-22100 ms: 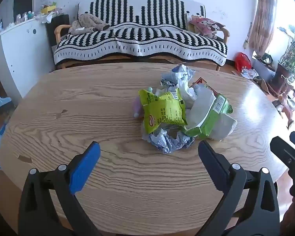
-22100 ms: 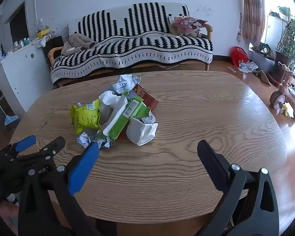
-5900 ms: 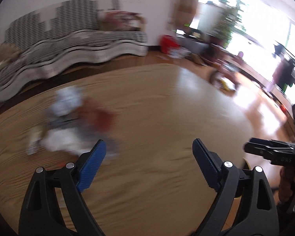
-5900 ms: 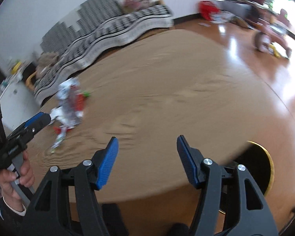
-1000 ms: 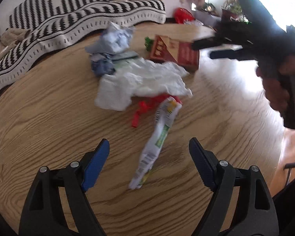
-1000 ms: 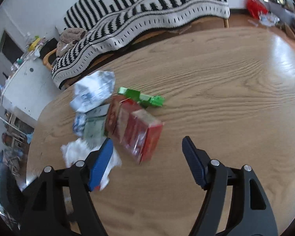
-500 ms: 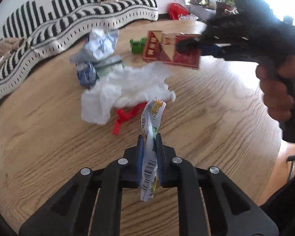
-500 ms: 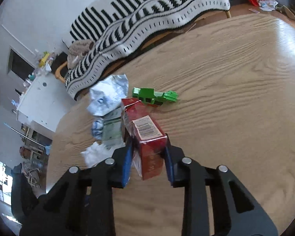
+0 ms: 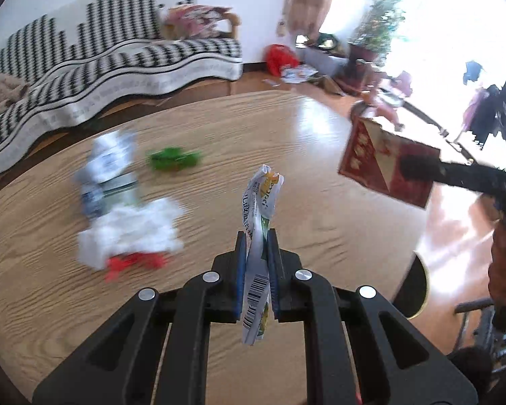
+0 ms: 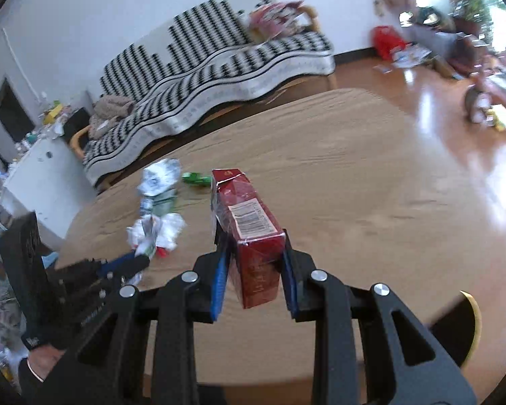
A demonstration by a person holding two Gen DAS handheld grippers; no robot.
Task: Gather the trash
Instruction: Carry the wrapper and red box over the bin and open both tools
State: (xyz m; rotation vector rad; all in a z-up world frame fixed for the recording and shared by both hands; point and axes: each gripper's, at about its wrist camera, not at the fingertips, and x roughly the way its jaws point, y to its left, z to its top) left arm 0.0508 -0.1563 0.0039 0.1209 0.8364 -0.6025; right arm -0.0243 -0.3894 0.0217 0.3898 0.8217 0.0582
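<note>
My left gripper (image 9: 256,253) is shut on a long white and green wrapper (image 9: 258,209) with a barcode, held above the wooden table (image 9: 320,168). My right gripper (image 10: 253,256) is shut on a red carton (image 10: 249,222), lifted off the table; the carton also shows at the right of the left wrist view (image 9: 384,162). On the table lie a white crumpled tissue (image 9: 131,226), a red scrap (image 9: 135,263), a crumpled blue-white wrapper (image 9: 108,165) and a green piece (image 9: 173,158). The left gripper also shows in the right wrist view (image 10: 135,263).
A black bin with a yellow rim (image 9: 418,287) sits just past the table's right edge, also in the right wrist view (image 10: 462,324). A striped sofa (image 9: 101,60) stands behind the table. Plants (image 9: 374,33) and floor clutter (image 9: 297,71) are at the right.
Both grippers have lifted their items and swung to the right, toward the table's right edge. The red carton is now well away from the trash pile.
</note>
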